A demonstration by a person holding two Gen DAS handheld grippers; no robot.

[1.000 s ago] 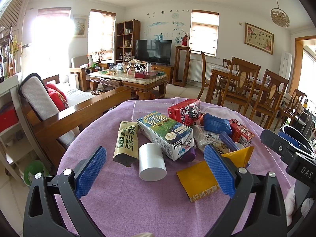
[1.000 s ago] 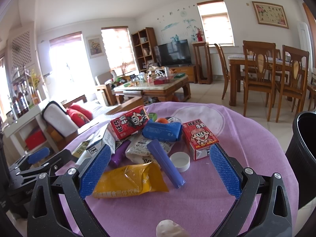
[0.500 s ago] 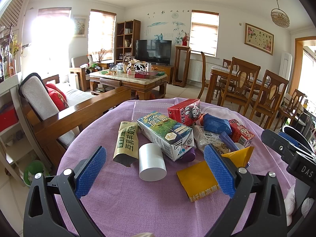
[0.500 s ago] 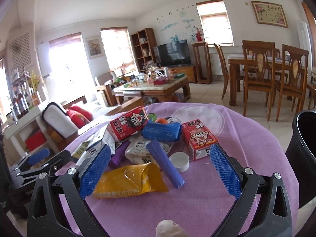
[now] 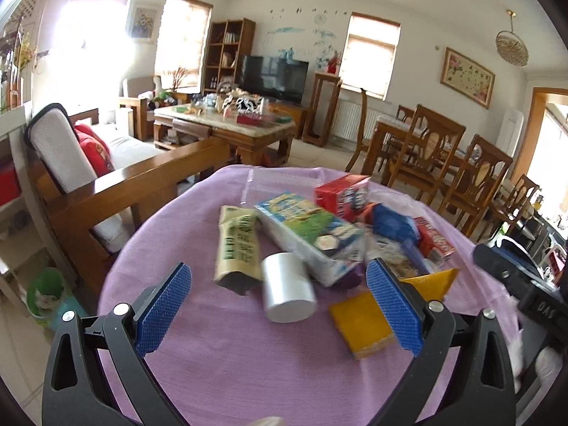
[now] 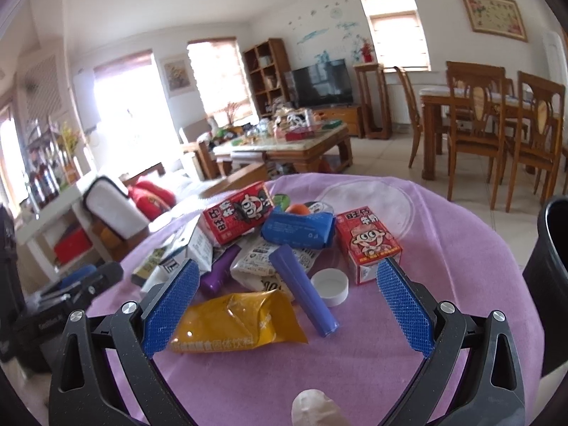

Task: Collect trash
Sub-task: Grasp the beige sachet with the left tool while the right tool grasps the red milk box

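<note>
Trash lies in a pile on a round table with a purple cloth [image 5: 227, 362]. In the left wrist view my left gripper [image 5: 278, 307] is open and empty, just short of a white cylinder [image 5: 288, 287], a green-printed pouch [image 5: 237, 246], a milk carton [image 5: 309, 236] and a yellow packet [image 5: 362, 323]. In the right wrist view my right gripper [image 6: 284, 305] is open and empty, with the yellow packet [image 6: 234, 323], a purple tube [image 6: 301, 293], a white cap [image 6: 330, 285] and a red carton [image 6: 367, 243] ahead of it.
A black bin [image 6: 550, 277] stands at the table's right side. A wooden sofa [image 5: 117, 191] is close on the left. A coffee table [image 5: 227, 127] and dining chairs [image 5: 475, 174] stand beyond. The right gripper also shows in the left wrist view [image 5: 518, 284].
Both views have shifted and blurred slightly: the left gripper has tilted and swung a little, and the right gripper has moved slightly closer to the pile. Nothing was picked up.
</note>
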